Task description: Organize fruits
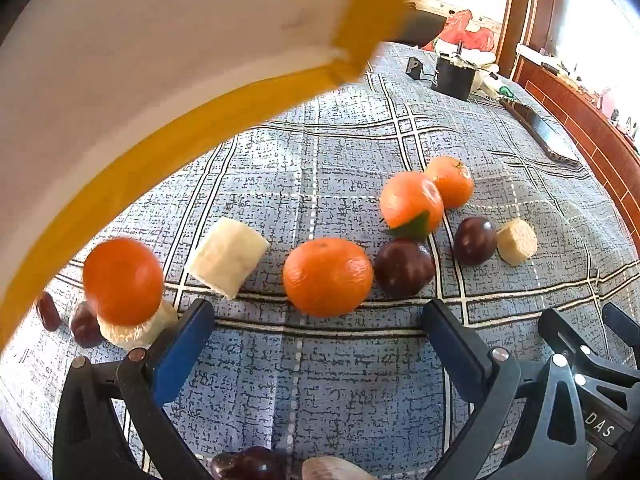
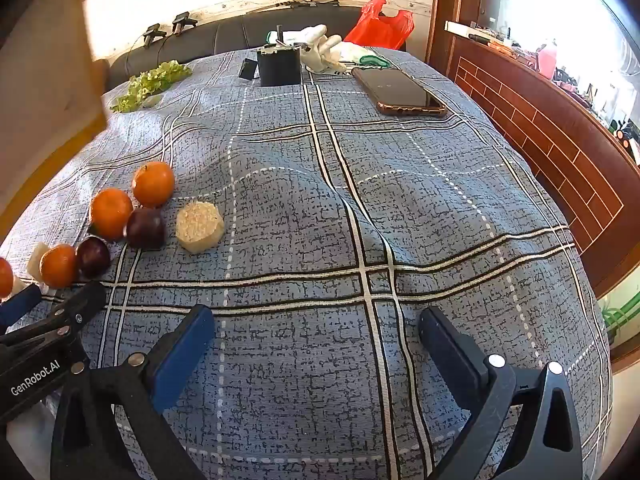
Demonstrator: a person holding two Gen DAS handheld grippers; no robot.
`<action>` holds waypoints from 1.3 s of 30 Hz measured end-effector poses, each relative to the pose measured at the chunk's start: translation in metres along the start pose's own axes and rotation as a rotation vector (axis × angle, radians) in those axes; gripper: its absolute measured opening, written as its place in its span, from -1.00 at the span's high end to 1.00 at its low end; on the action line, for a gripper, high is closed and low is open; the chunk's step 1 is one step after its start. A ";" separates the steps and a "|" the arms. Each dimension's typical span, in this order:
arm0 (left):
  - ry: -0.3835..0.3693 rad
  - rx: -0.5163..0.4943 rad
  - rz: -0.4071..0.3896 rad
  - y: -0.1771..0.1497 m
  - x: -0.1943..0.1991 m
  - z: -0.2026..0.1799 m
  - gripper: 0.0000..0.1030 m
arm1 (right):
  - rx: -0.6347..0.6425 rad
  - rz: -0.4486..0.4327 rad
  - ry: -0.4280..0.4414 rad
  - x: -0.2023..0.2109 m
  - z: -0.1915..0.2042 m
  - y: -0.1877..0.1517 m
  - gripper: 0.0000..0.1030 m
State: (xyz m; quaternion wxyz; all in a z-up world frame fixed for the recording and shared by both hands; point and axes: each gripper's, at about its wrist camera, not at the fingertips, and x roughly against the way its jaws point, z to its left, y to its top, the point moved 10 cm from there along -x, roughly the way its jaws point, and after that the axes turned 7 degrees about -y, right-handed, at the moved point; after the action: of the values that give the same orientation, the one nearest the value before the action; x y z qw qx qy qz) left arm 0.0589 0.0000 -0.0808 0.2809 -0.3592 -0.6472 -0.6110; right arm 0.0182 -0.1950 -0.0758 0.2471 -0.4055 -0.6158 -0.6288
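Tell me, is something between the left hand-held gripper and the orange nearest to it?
Nothing visible stands in the way. The left hand-held gripper is open, and only bare checked cloth lies between its fingers and the orange. A dark plum sits right beside the orange.

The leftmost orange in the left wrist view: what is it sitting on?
The orange rests on top of a pale cut fruit chunk, with a dark plum beside it. The orange covers the chunk's top, so the contact there can't be seen.
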 end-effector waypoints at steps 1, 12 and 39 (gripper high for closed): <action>0.000 0.000 0.001 0.000 0.000 0.000 -1.00 | 0.000 0.000 0.000 0.000 0.000 0.000 -1.00; 0.000 -0.001 0.000 -0.002 -0.002 -0.002 -1.00 | -0.004 0.002 0.006 0.000 0.003 0.000 -1.00; -0.001 0.000 0.000 0.000 -0.001 -0.001 -1.00 | -0.006 0.002 0.008 0.000 0.001 0.000 -1.00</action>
State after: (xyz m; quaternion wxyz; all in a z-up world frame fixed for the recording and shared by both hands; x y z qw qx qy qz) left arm 0.0596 -0.0009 -0.0815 0.2808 -0.3593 -0.6473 -0.6108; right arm 0.0186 -0.1940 -0.0758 0.2491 -0.4043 -0.6124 -0.6320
